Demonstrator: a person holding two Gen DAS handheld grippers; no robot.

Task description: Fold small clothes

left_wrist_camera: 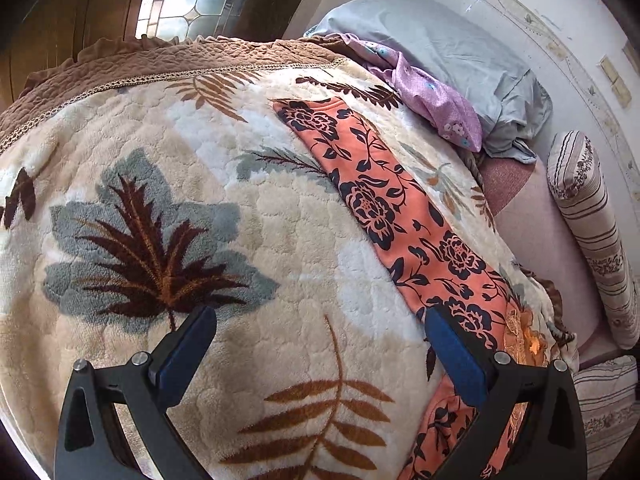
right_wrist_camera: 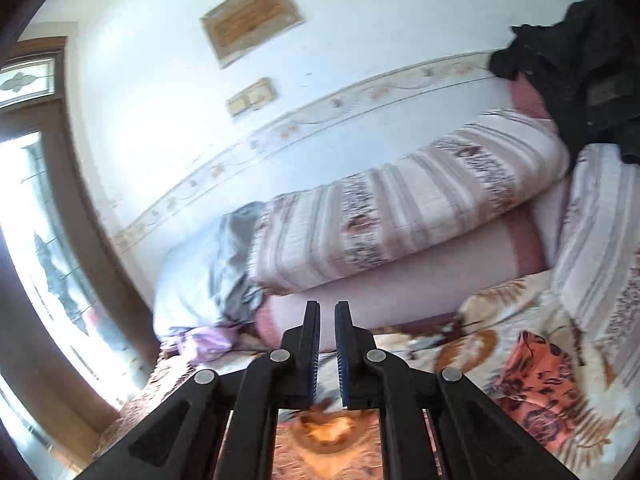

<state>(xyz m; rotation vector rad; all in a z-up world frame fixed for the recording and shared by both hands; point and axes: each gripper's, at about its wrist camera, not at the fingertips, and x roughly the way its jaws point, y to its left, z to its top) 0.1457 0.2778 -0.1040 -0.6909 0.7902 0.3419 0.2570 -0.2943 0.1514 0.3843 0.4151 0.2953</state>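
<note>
Leaf-print blanket [left_wrist_camera: 248,240]: orange floral garment [left_wrist_camera: 384,208] flat, left view only

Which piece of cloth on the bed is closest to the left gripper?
The orange floral garment: it runs right up to one finger of the left gripper. The purple cloth and grey bedding lie far off by the wall.

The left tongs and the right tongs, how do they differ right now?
The left tongs stand wide open over the leaf-patterned blanket; the right tongs are nearly shut with nothing visible between them. The left tongs point down at the bed, one finger over the orange floral garment; the right tongs point toward the striped bolster. Both have black frames with blue pads.
</note>
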